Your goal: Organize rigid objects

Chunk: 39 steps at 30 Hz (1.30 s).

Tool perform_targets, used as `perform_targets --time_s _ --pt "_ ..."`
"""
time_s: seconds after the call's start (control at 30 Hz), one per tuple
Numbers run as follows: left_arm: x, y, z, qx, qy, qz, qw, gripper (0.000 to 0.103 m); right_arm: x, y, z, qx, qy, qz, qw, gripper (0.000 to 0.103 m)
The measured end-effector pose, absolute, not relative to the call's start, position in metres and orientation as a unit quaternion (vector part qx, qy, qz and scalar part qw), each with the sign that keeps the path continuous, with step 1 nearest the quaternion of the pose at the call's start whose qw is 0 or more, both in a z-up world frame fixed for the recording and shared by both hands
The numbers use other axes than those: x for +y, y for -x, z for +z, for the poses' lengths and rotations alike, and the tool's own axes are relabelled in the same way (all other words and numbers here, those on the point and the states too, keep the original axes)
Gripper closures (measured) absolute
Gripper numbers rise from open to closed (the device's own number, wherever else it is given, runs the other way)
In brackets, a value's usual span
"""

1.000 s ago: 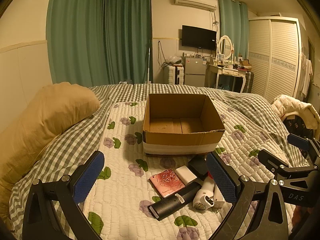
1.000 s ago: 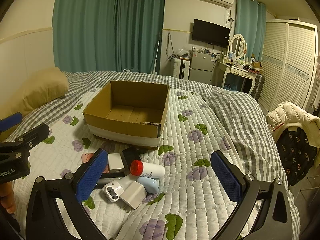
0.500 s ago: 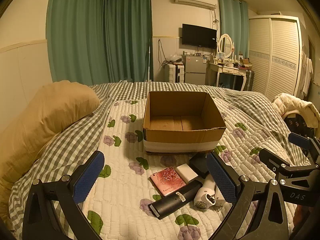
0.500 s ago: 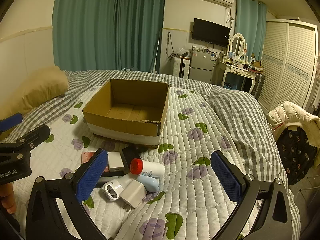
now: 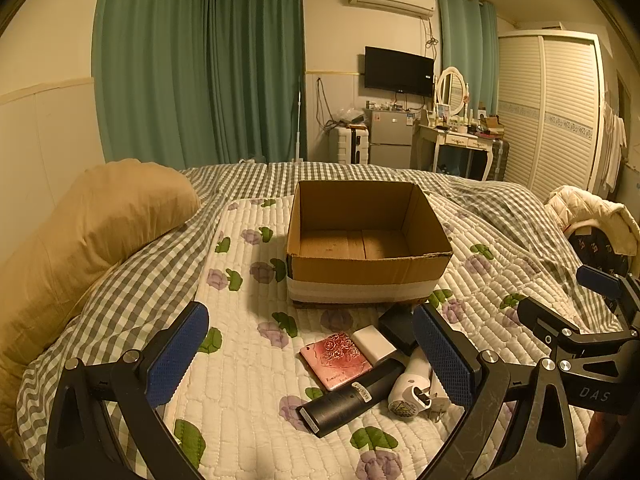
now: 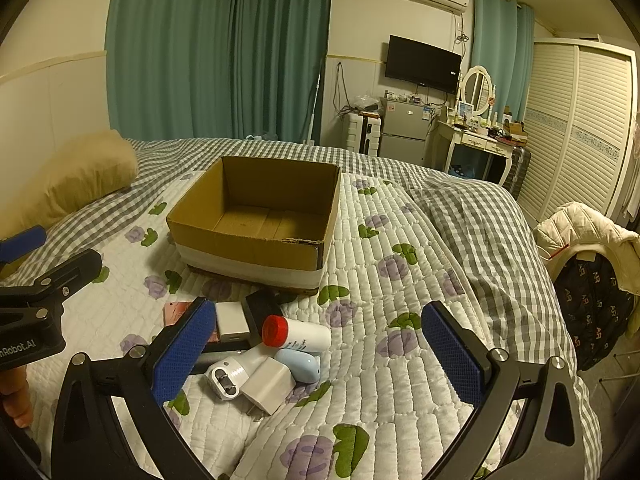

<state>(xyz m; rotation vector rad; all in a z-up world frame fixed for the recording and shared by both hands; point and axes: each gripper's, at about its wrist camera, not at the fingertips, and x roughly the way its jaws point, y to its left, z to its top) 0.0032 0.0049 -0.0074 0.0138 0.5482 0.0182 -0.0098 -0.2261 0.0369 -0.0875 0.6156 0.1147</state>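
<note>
An open, empty cardboard box [image 5: 368,268] [image 6: 256,248] stands on the quilt. In front of it lies a pile: a pink case [image 5: 335,360], a white block [image 5: 374,345] [image 6: 232,322], a black box [image 5: 398,326] [image 6: 262,304], a black cylinder [image 5: 352,396], a white plug adapter [image 5: 410,396] [image 6: 268,386], a red-capped white bottle [image 6: 298,332] and a pale blue object [image 6: 298,365]. My left gripper [image 5: 310,356] is open above the pile's left side. My right gripper [image 6: 320,350] is open above its right side. Both are empty.
A tan pillow [image 5: 92,232] lies at the left. A checked duvet [image 6: 480,232] covers the bed's right side. A jacket on a chair [image 6: 588,252] stands past the right edge. The bed's edge drops off at the right.
Both views have tilted and shifted slightly; the box and pile sit a little higher in the frames. Nothing was grasped or moved.
</note>
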Motion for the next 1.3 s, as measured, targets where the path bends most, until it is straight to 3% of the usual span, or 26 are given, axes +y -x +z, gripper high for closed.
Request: perform_targets --time_s 0.9,1.13,1.3 --pt "0.004 -0.015 -0.004 0.282 -0.012 0.014 0.959 0.000 -0.226 0.008 0.042 0.305 0.059 0.061 0.949 0.000" --pt "0.011 -0.067 -0.035 0.347 -0.002 0.022 0.938 0.000 -0.220 -0.054 0.015 0.380 0.081 0.083 0.918 0.000" --pt "0.017 -0.090 -0.069 0.386 -0.011 0.046 0.921 0.000 -0.208 -0.091 -0.033 0.446 0.085 0.106 0.885 0.008"
